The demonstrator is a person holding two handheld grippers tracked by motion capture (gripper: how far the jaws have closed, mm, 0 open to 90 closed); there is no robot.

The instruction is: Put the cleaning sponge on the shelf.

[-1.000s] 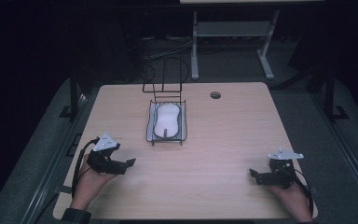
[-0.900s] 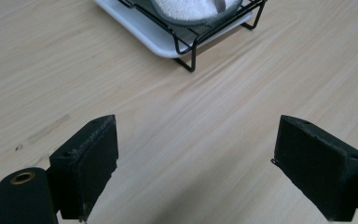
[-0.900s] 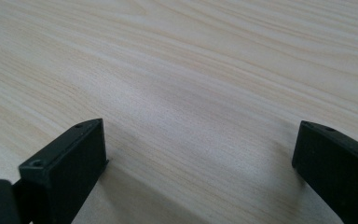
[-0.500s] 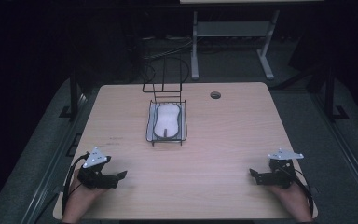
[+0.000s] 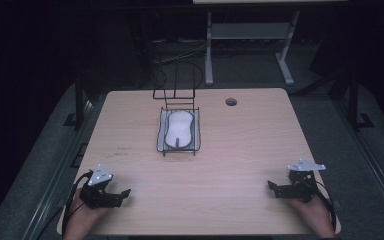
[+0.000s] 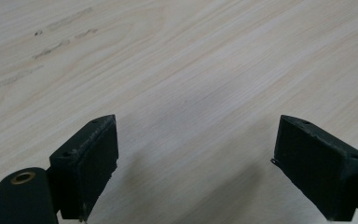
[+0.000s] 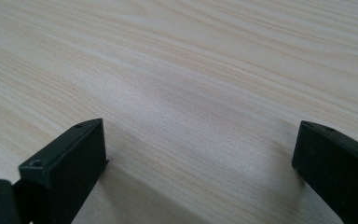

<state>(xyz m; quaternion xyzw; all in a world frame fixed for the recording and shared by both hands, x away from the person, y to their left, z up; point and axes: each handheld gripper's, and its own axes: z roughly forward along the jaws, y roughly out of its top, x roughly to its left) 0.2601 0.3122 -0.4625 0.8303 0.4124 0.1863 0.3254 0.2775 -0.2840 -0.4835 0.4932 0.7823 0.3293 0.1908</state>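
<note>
A black wire rack stands on the wooden table at its middle back, with a white plate lying flat in it. My left gripper rests low at the table's front left corner, jaws wide apart over bare wood, nothing between them. My right gripper sits at the front right corner, also open on bare wood. Both point inward toward the table's centre. A hand holds each from below.
A round cable hole is at the table's back right. Faint dark scuff marks lie ahead of the left gripper. A white metal stand is on the floor beyond the table. The surroundings are dark.
My left gripper has drawn back toward the front left edge of the table and lower. The right gripper has stayed put. The rack and plate have not moved.
</note>
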